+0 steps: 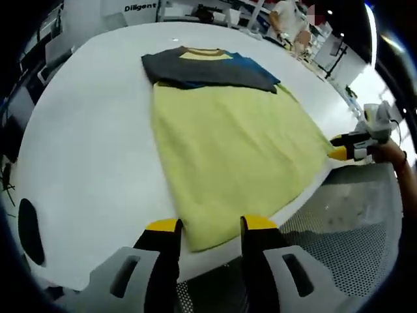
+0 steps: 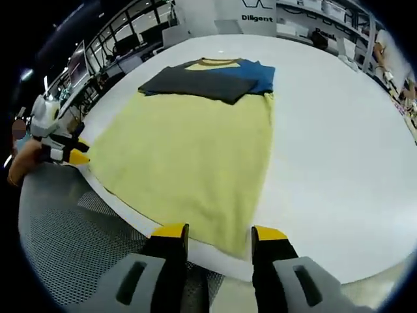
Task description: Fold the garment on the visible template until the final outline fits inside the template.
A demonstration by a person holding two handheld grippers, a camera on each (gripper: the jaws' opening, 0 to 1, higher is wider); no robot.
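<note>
Left gripper view: "Diligent" sign [image 1: 140, 7] beyond yellow garment [image 1: 228, 150].

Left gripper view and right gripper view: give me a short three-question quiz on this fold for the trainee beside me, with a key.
1. True or false: the sleeves of the yellow garment are already folded in across its chest.
2. Which colours show on the folded sleeves? A: red and white. B: dark grey and blue. C: green and black.
3. Fill in: the left gripper and the right gripper each stand at a corner of the garment's ____, their jaws apart.

Key: 1 true; 2 B; 3 hem, the edge nearest the white sheet's border, farthest from the collar.
</note>
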